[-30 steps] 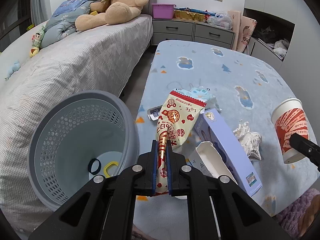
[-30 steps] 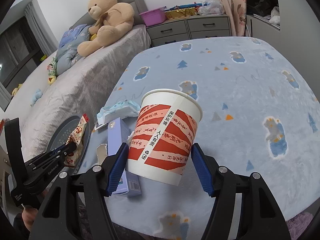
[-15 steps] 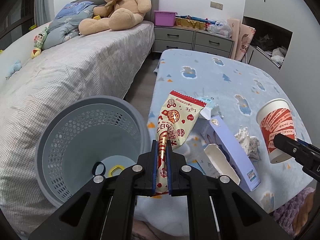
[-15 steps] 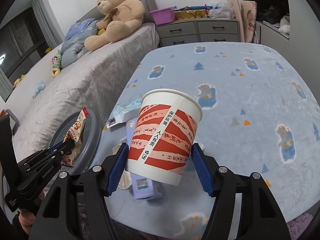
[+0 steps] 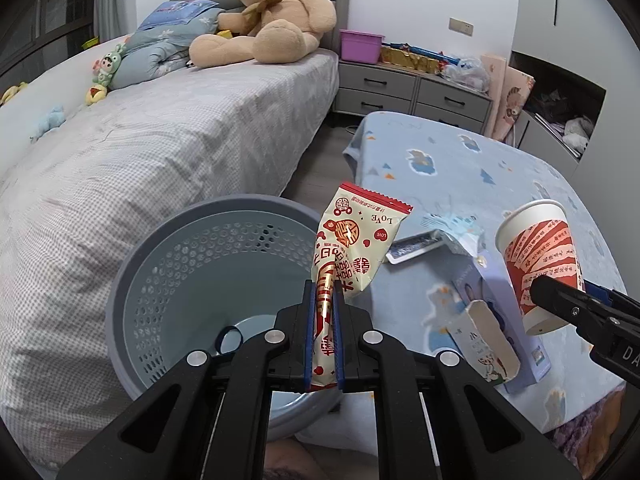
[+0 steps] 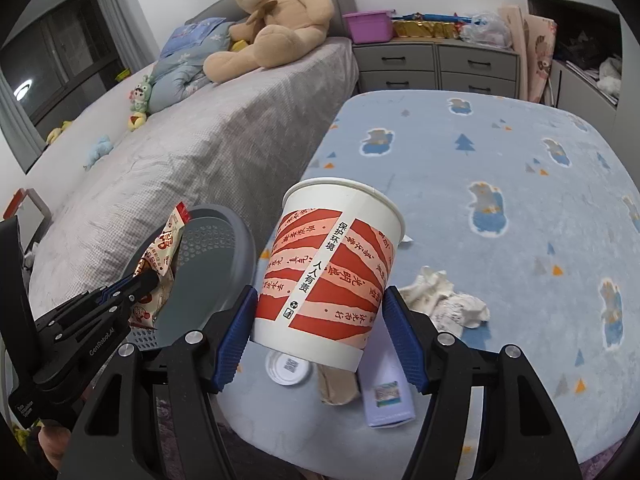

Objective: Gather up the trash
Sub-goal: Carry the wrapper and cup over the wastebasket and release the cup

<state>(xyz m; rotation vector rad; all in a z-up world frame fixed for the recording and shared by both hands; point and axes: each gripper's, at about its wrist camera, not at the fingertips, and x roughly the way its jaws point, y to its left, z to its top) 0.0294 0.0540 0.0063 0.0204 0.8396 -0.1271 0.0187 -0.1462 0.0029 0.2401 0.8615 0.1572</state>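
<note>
Red wrapper in left tool

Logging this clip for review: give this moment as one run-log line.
left gripper: shut on snack wrapper, over bin | right gripper: shut on paper cup, above table | nothing dropped yet

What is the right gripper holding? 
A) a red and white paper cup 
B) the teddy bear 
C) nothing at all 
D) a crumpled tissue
A: in the right wrist view, the right gripper has its blue pads pressed against both sides of the red and white paper cup, which hangs tilted above the blue table.
</note>
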